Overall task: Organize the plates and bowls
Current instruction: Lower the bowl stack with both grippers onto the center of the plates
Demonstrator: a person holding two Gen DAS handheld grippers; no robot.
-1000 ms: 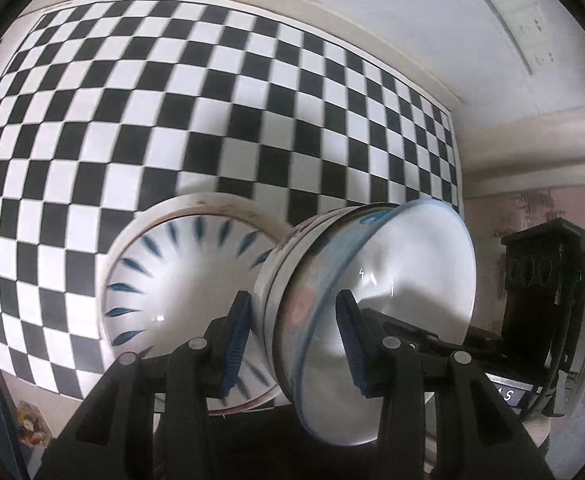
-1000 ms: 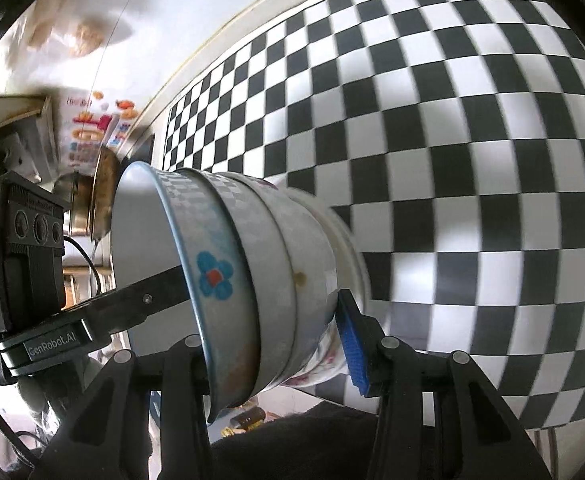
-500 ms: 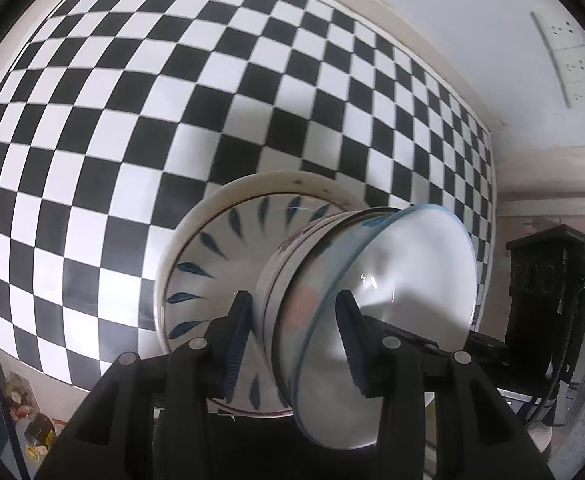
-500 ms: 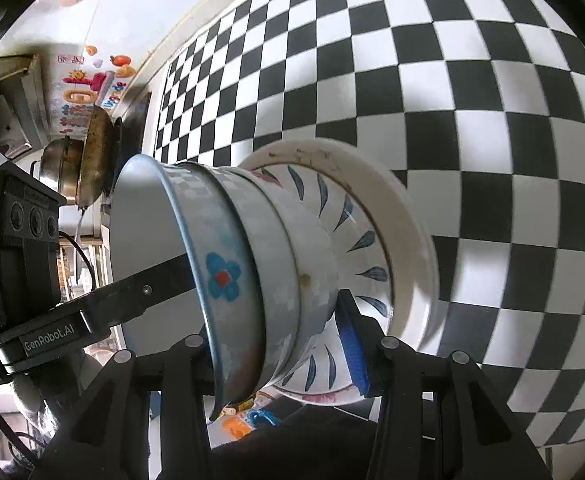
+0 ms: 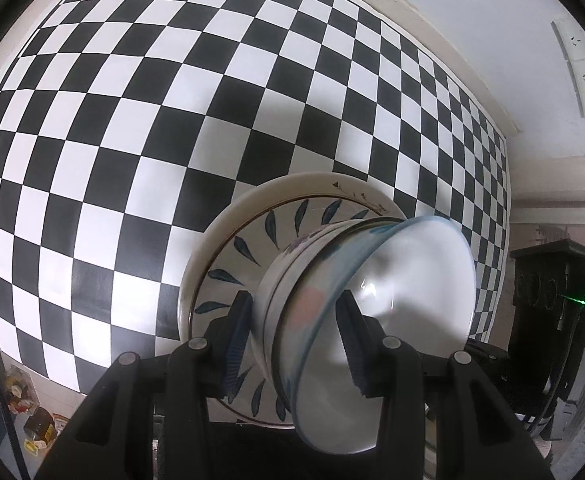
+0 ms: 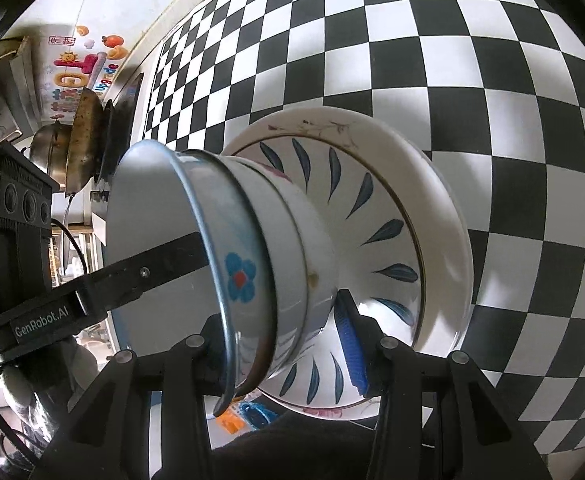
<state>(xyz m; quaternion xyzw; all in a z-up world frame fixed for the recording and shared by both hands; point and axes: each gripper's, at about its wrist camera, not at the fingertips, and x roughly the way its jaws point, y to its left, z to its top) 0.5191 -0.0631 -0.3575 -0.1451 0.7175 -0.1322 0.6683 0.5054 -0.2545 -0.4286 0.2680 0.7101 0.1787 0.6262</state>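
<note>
A stack of nested bowls (image 5: 324, 292) with a blue rim and a blue flower (image 6: 240, 276) sits between both grippers. My left gripper (image 5: 292, 336) is shut on the stack's rims at one side. My right gripper (image 6: 280, 340) is shut on the opposite side of the stack (image 6: 260, 248). The stack's base is over the middle of a stack of plates, the top one with blue leaf marks (image 5: 248, 248), which lies on the checkered cloth. This plate also shows in the right wrist view (image 6: 376, 216). I cannot tell whether the bowls touch it.
The black-and-white checkered tablecloth (image 5: 132, 120) covers the table. A wall with sockets (image 5: 584, 68) lies beyond the far edge. Pots and a pan (image 6: 80, 136) stand past the table's end in the right wrist view. The table's edge (image 5: 40, 372) is near.
Both grippers have carried the bowl stack toward the leaf-patterned plate, which has come fully into view. The stack now sits over the plate's middle. The grips have not changed.
</note>
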